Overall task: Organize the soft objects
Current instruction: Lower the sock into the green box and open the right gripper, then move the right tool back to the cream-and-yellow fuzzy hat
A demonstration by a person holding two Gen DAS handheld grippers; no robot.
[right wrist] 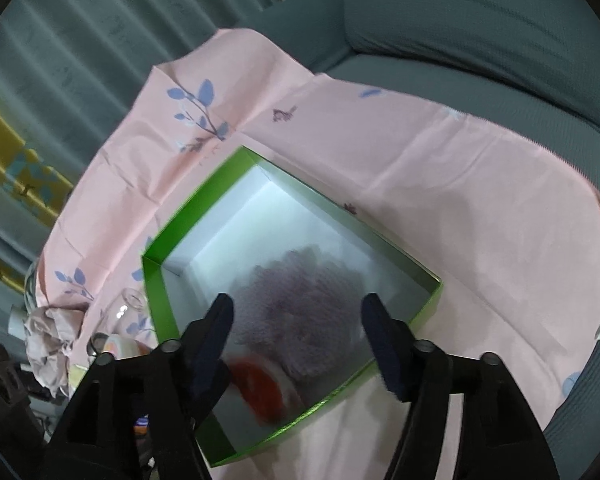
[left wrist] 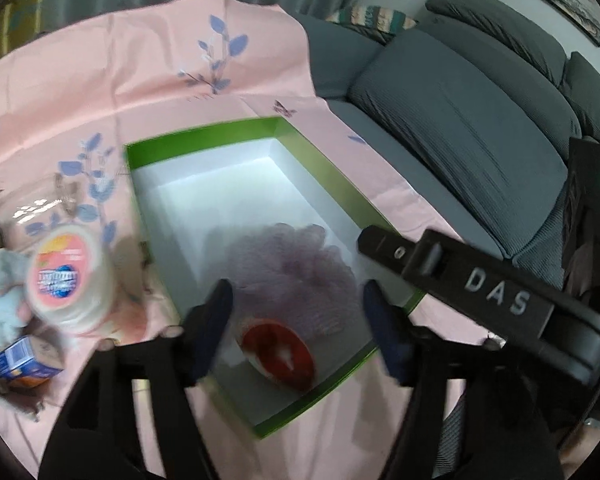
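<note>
A green box (left wrist: pixel 204 136) with a white inside lies on a pink cloth (left wrist: pixel 100 80). Inside it sit a purple mesh pouf (left wrist: pixel 292 264) and, nearer me, a round red-and-white soft thing (left wrist: pixel 280 346). My left gripper (left wrist: pixel 297 294) hovers open over the pouf with nothing pressed between its pads. The right gripper's black housing marked DAS (left wrist: pixel 496 288) reaches in from the right. In the right wrist view my right gripper (right wrist: pixel 296 308) also stands open above the pouf (right wrist: pixel 300 276) and the red thing (right wrist: pixel 260 392), over the box (right wrist: pixel 156 280).
Left of the box lie a round tub with a pink label (left wrist: pixel 68 276), a pale blue cloth (left wrist: pixel 0 280) and a small blue carton (left wrist: pixel 24 364). A crumpled cloth (right wrist: pixel 48 336) and a glass jar (right wrist: pixel 130 304) lie there too. Grey sofa cushions (left wrist: pixel 460 120) rise behind.
</note>
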